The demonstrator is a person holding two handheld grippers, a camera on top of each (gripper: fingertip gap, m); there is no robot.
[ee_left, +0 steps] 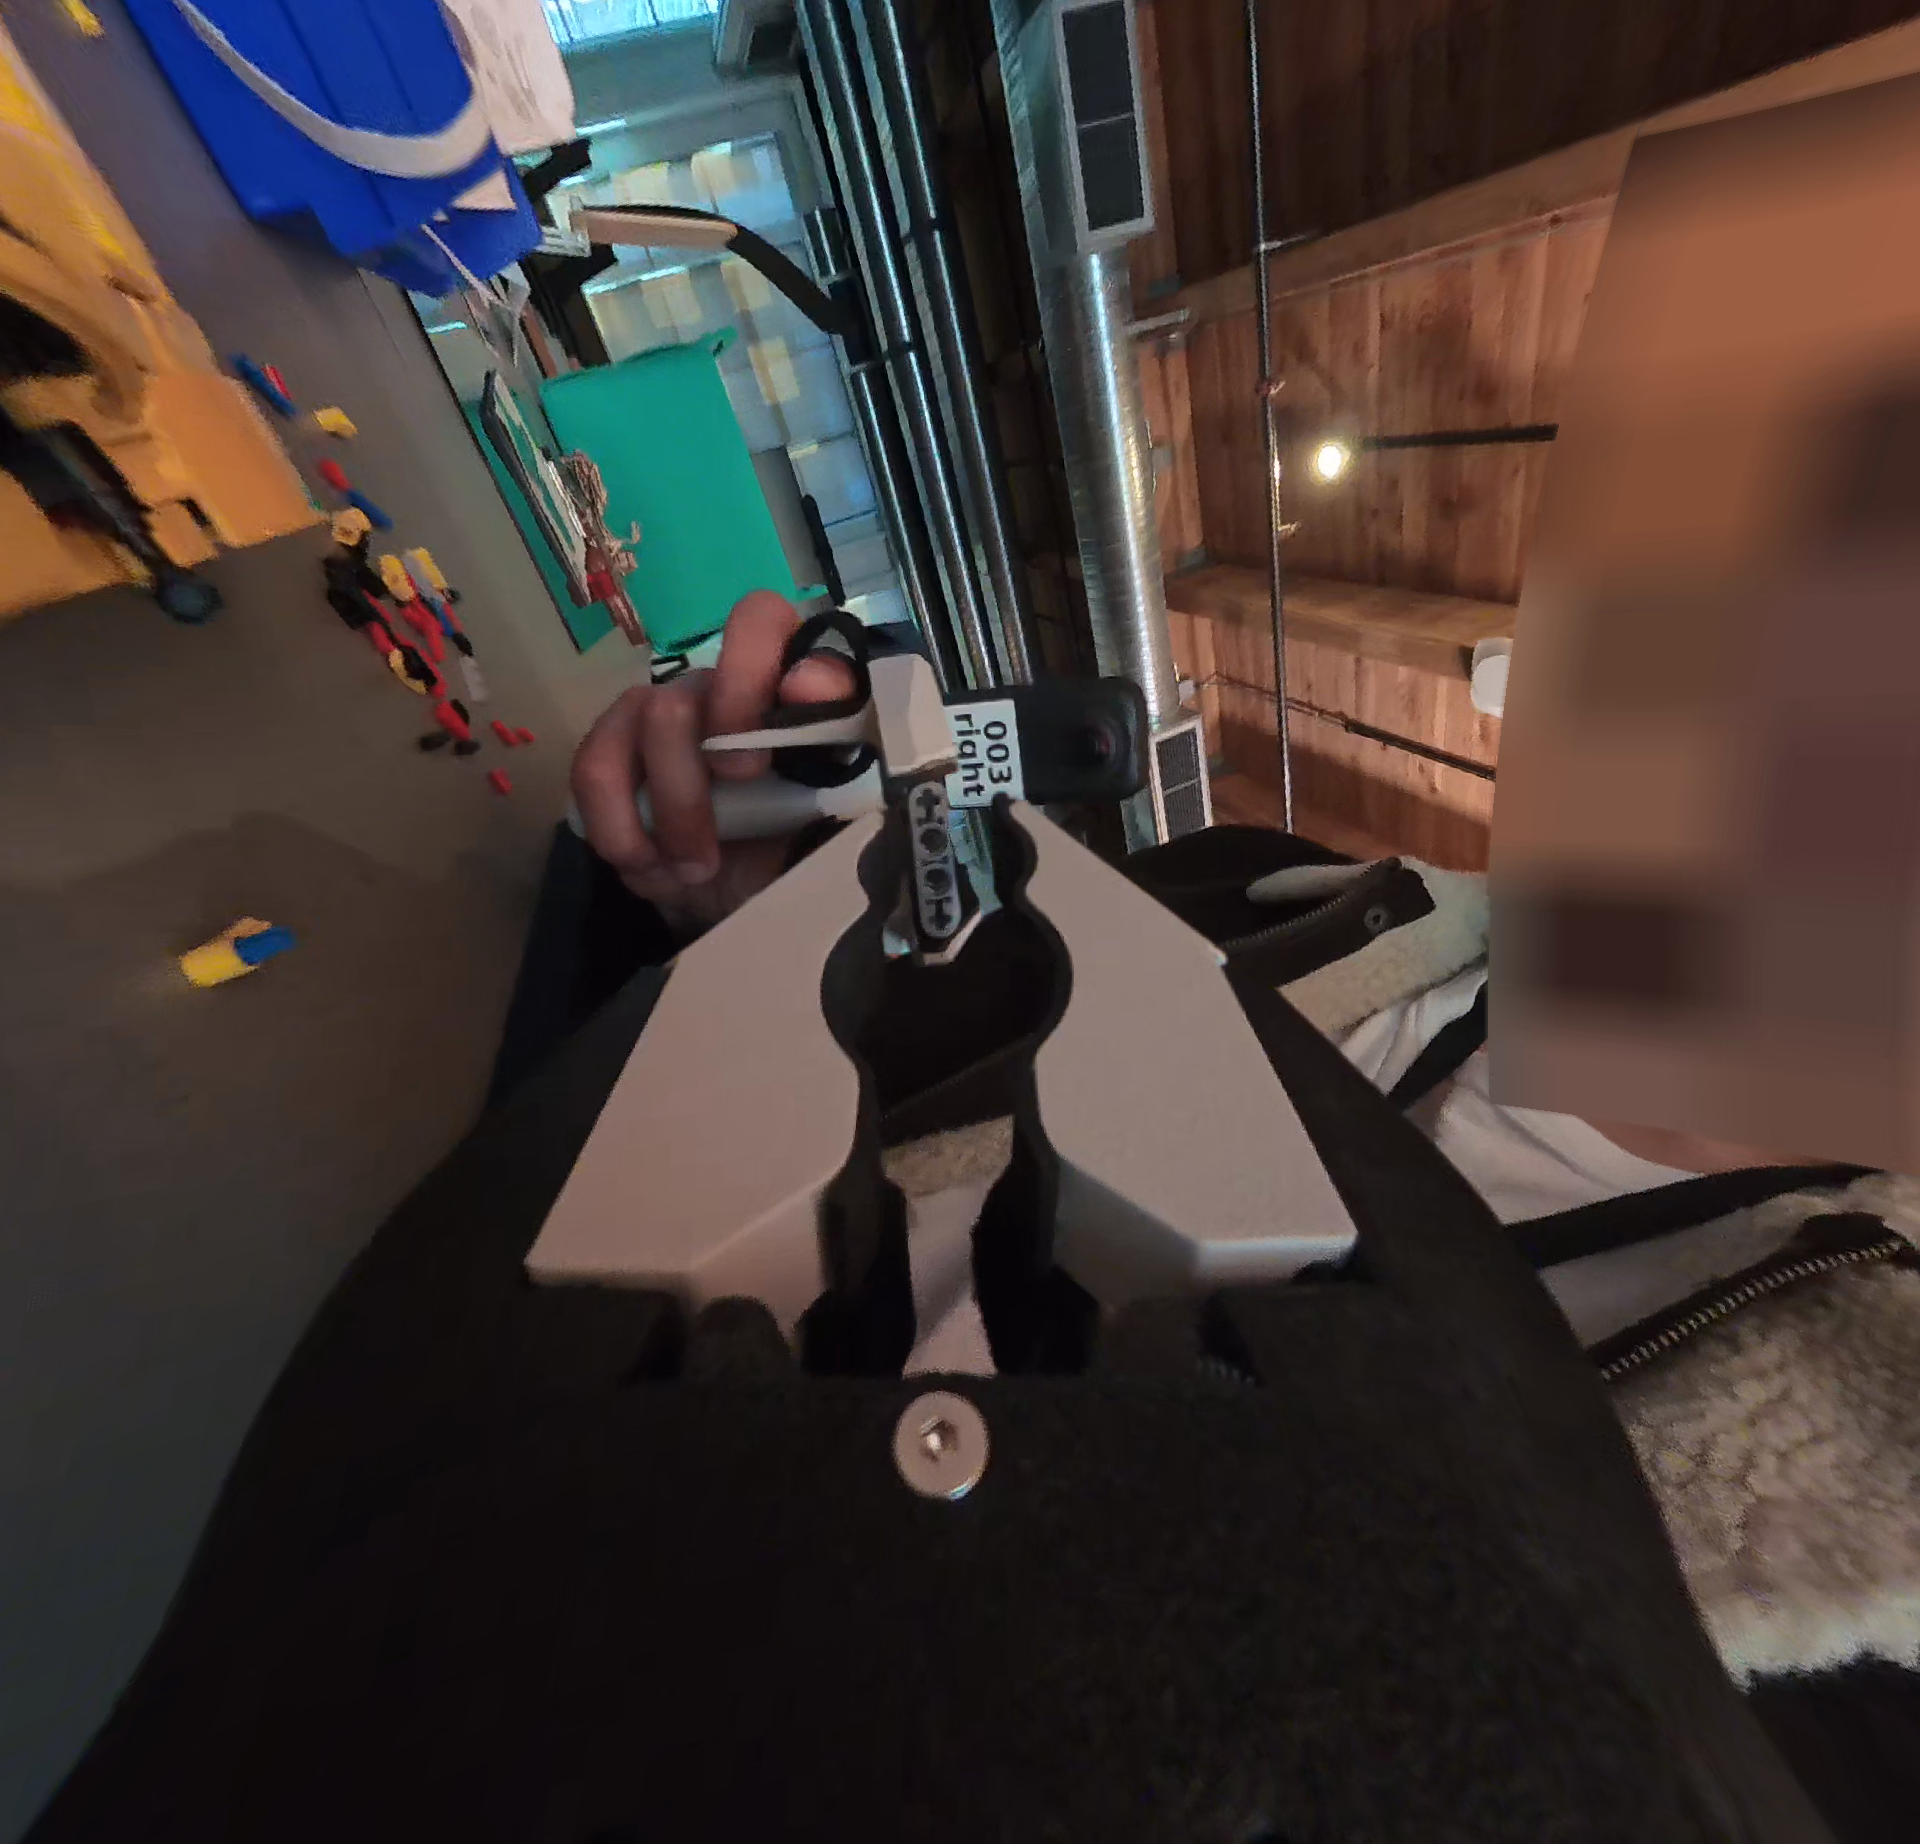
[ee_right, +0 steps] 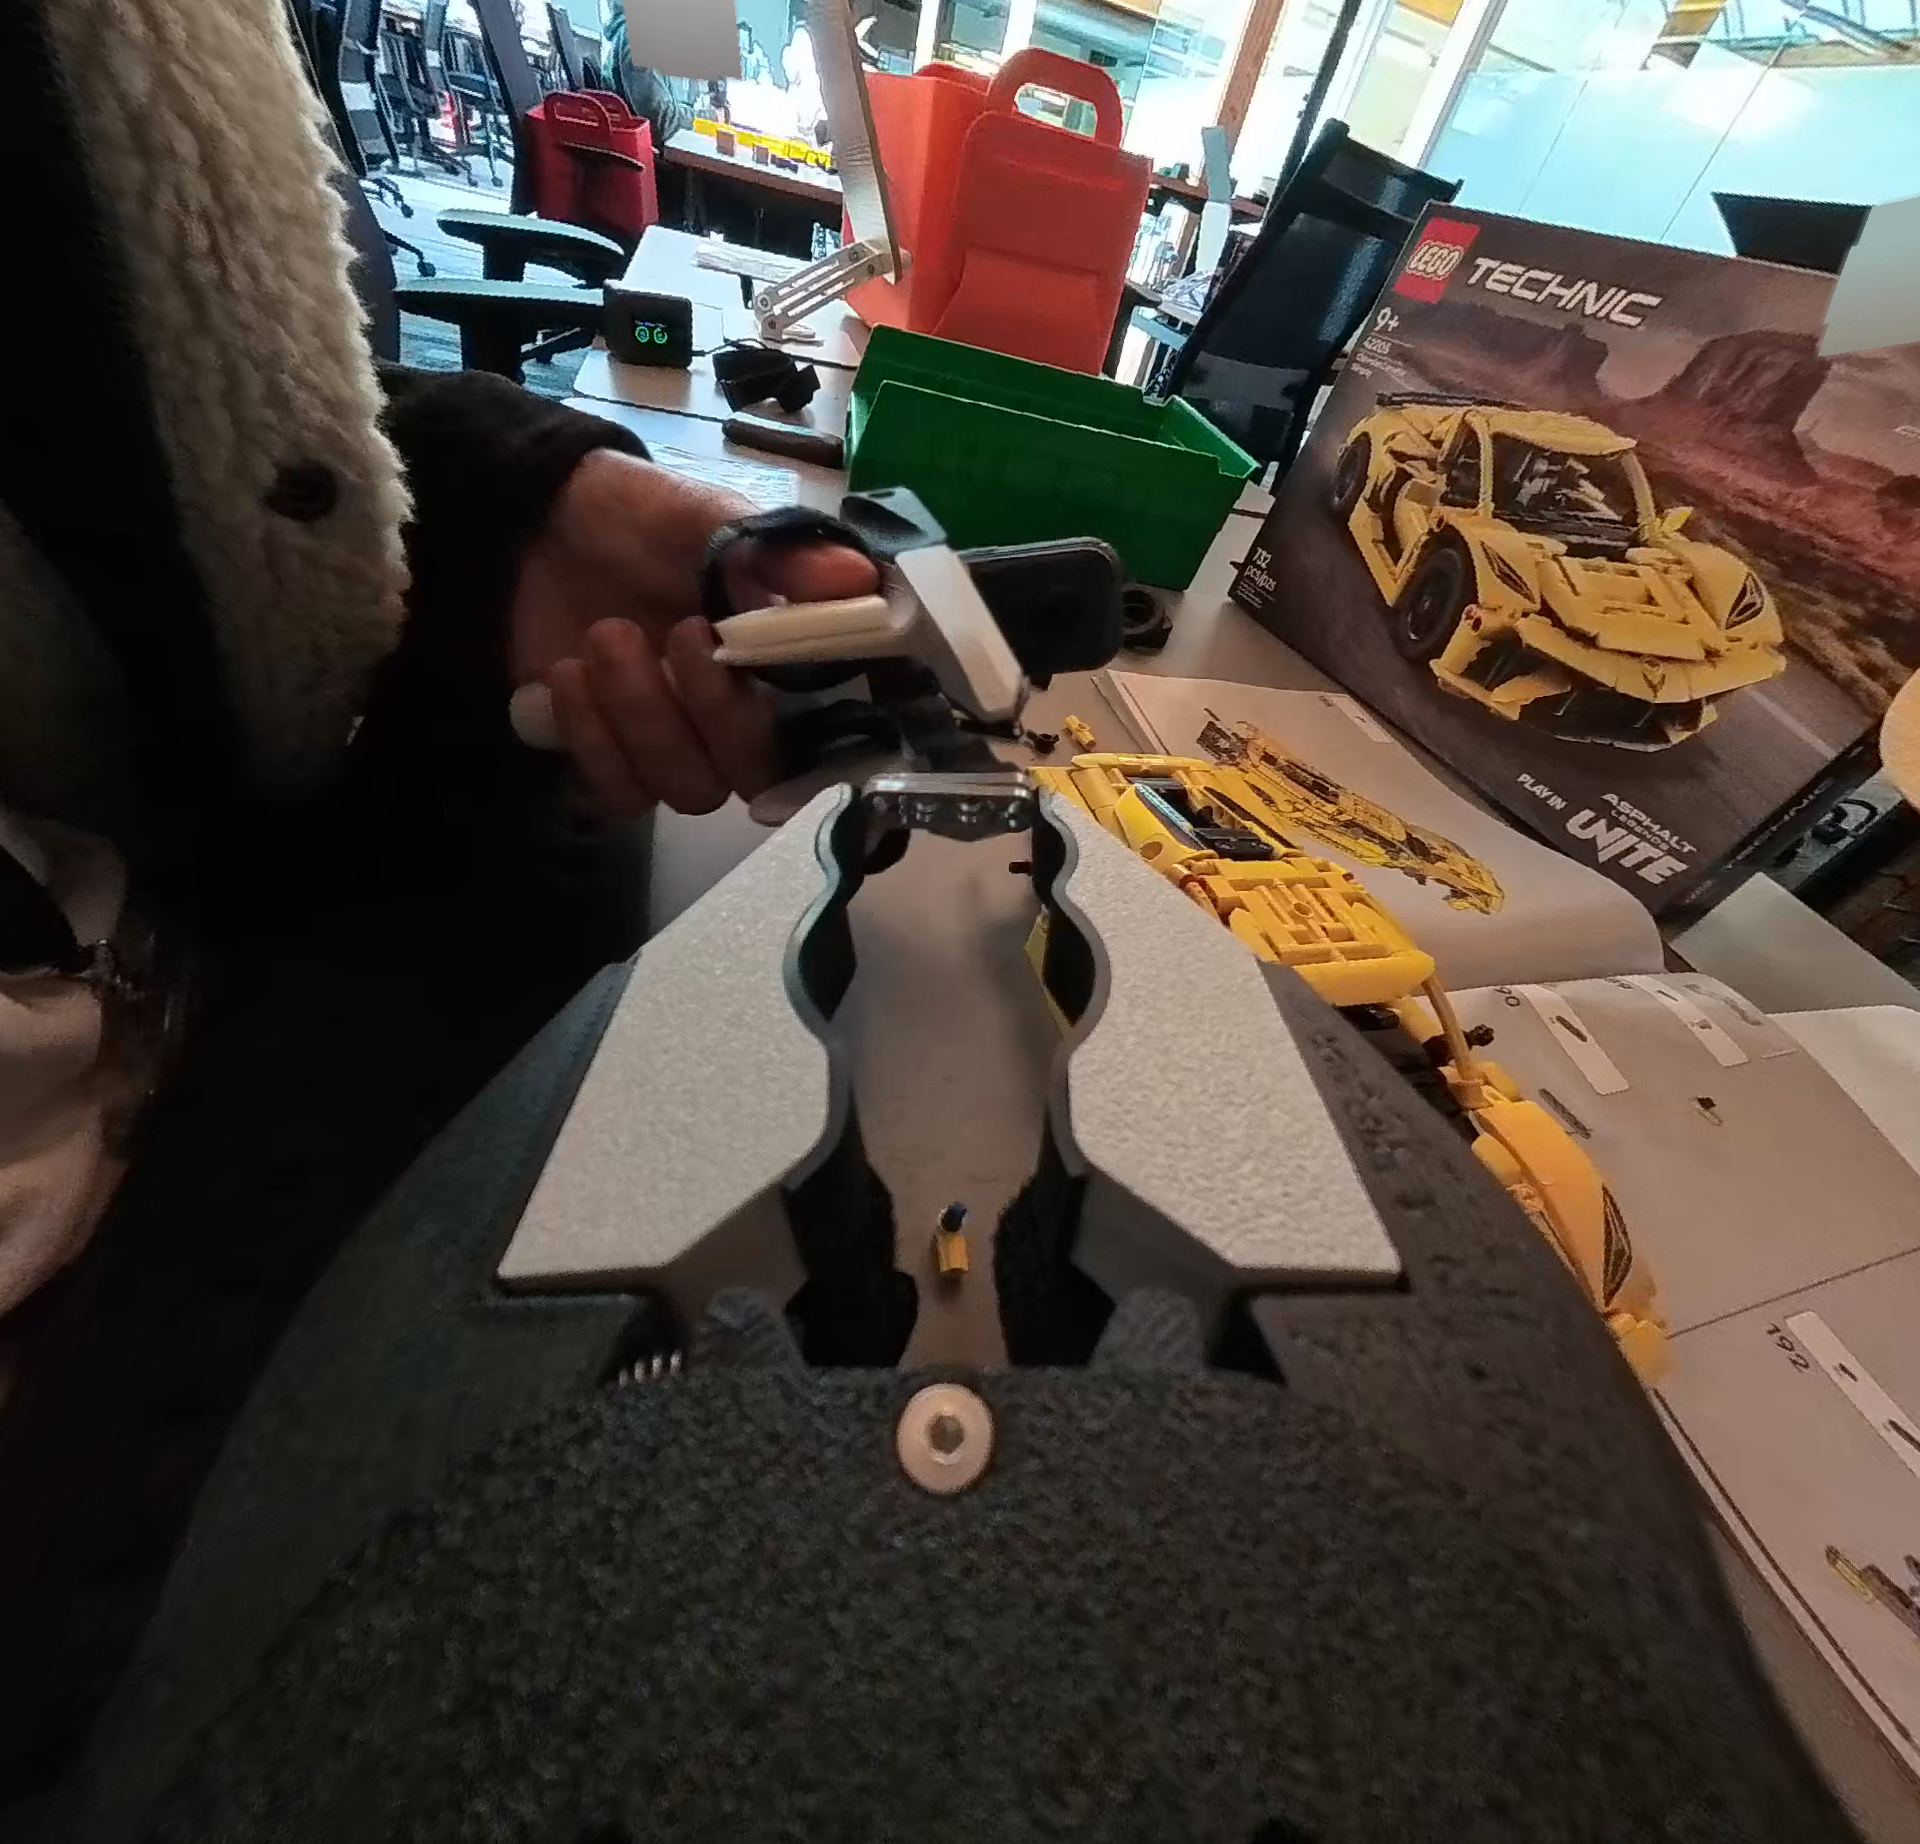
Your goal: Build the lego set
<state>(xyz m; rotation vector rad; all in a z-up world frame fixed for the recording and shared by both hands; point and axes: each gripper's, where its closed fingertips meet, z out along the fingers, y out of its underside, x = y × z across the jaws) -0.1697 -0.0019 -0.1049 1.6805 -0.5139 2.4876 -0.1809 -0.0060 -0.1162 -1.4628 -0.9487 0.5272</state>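
A short black beam with holes is clamped end to end between the fingertips of my right gripper, held in the air above the table. My left gripper points at the person. Its fingertips flank the same beam, with a gap showing beside it. In the right wrist view the left gripper comes down onto the beam from above. In the left wrist view the right gripper reaches in from the left. The partly built yellow car lies on the open instruction booklet.
The set's box stands at the right behind the booklet. A green bin and an orange bag are farther back. Several loose pieces and a yellow-and-blue piece lie on the grey table. Left and right tips are no more than a few centimetres apart.
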